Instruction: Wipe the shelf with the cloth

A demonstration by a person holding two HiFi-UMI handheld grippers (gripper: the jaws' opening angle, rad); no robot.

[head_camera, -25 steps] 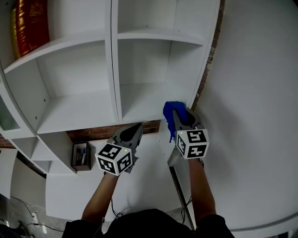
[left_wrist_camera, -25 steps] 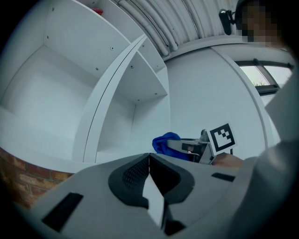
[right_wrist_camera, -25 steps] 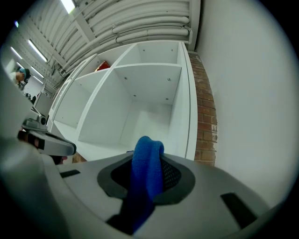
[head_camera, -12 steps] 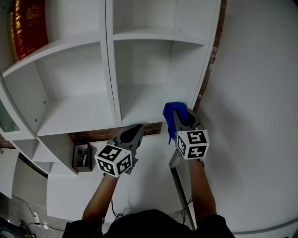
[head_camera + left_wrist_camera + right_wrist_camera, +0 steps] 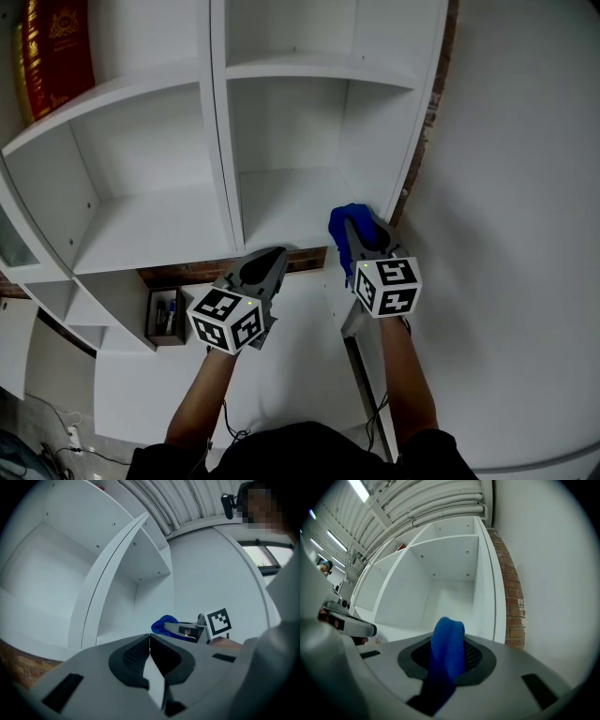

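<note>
pinching cloth (image 5: 447, 639), right tool (image 5: 364, 230) perhaps touches shelf (image 5: 281, 202).

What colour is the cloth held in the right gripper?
The cloth is bright blue; the right gripper view shows it best.

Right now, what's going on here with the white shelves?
A person stands at a white shelf unit with a gripper in each hand. The right claw is shut on a blue cloth, held at the front right corner of a shelf board. Whether the cloth touches the board is unclear. The left claw is shut and empty, hanging lower, in front of the board's edge.
</note>
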